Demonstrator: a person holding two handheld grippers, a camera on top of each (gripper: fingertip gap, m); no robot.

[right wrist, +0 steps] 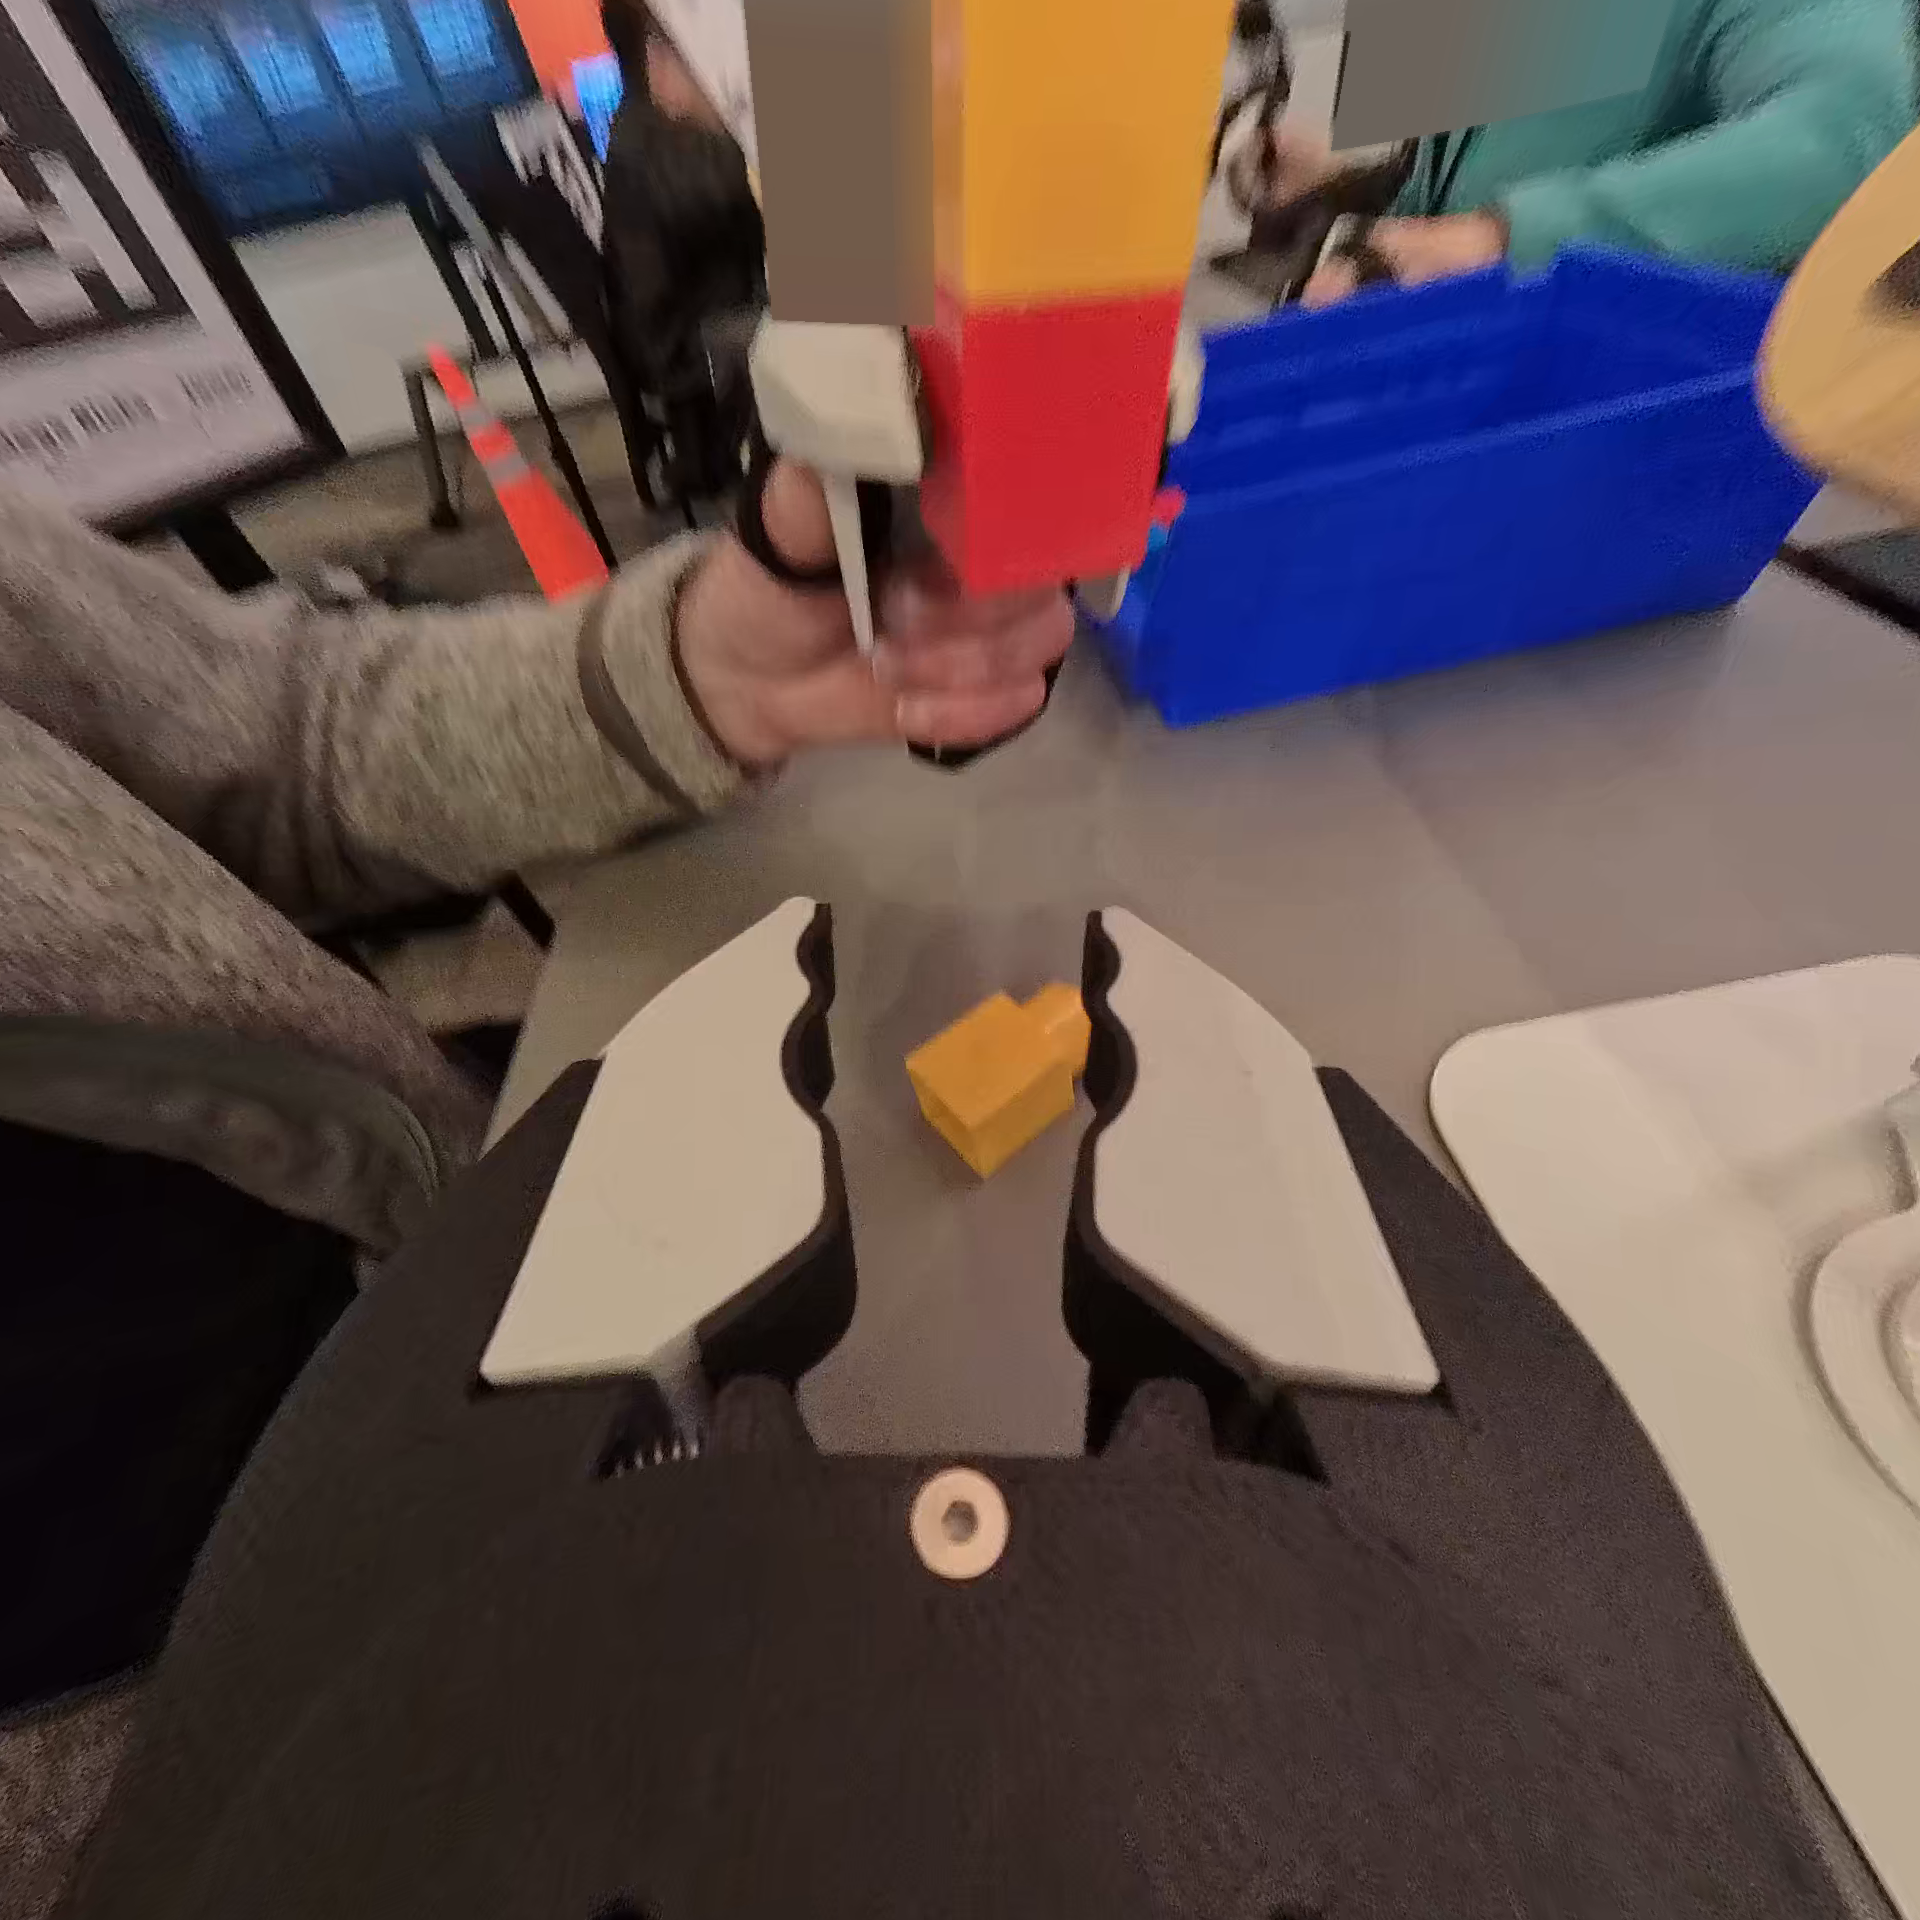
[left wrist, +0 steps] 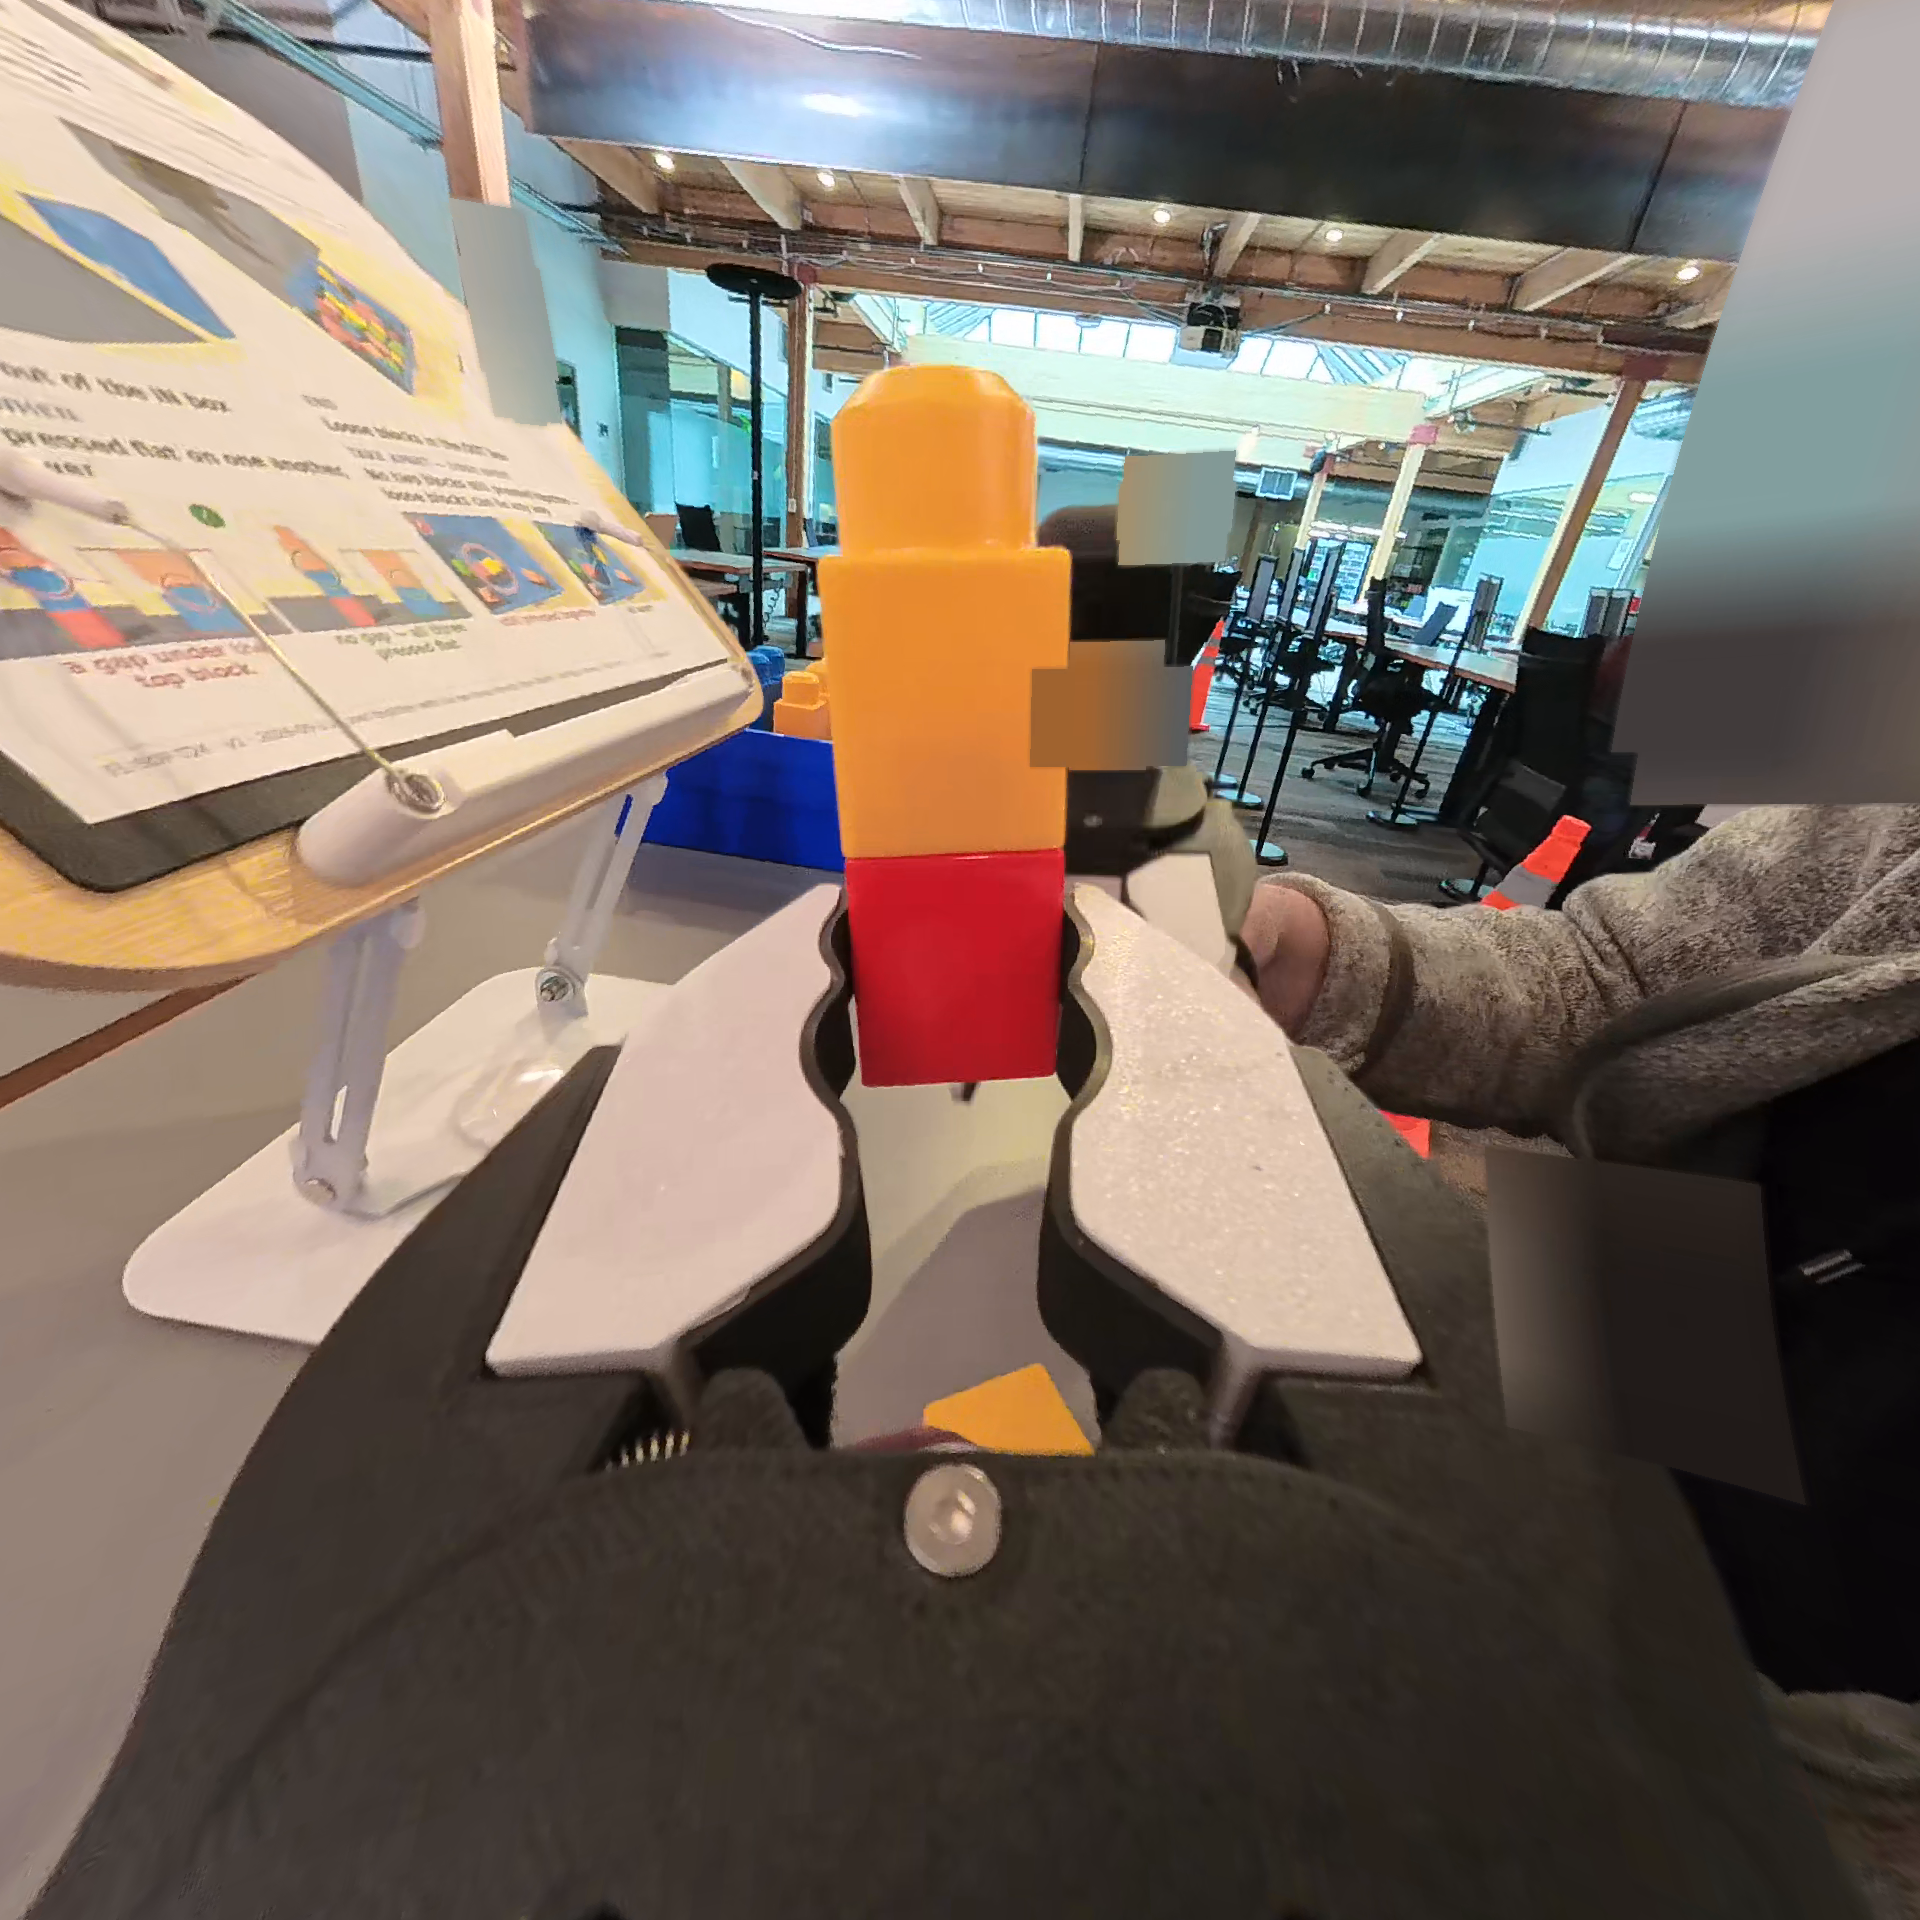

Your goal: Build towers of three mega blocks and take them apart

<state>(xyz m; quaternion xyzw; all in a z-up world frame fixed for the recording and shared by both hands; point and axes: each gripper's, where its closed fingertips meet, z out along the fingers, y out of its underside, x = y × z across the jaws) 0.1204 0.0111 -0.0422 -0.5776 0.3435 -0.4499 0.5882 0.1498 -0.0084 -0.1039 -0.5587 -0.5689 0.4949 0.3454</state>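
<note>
Here, the left gripper [left wrist: 954,971] is clenched on the red block [left wrist: 956,966] at the bottom of a two-block stack, both dark pads pressed to its sides, with an orange block [left wrist: 948,623] seated upright on top and the stack held clear above the table [left wrist: 208,1455]. The right gripper [right wrist: 956,997] is released, its jaws standing apart over the grey table [right wrist: 1351,831]; a loose orange block [right wrist: 992,1081] lies tipped on its side on the surface below them, close beside the right-hand finger [right wrist: 1195,1091] without being gripped. Just to the right of that gripper sits the white base plate [right wrist: 1662,1195] of a document stand. Past its fingertips a hand [right wrist: 831,644] in a grey sleeve holds the left gripper up with the stack. To the left of the left gripper, the stand [left wrist: 343,1039] carries a tilted wooden board with a printed sheet [left wrist: 312,468]. Farther beyond, a blue bin [right wrist: 1455,499] rests on the table with more blocks showing over its rim. Behind it the room opens out: orange traffic cones [right wrist: 520,488], rows of desks and black office chairs [left wrist: 1371,675], and a ceiling of exposed wooden beams [left wrist: 1039,208] with small round lights.
</note>
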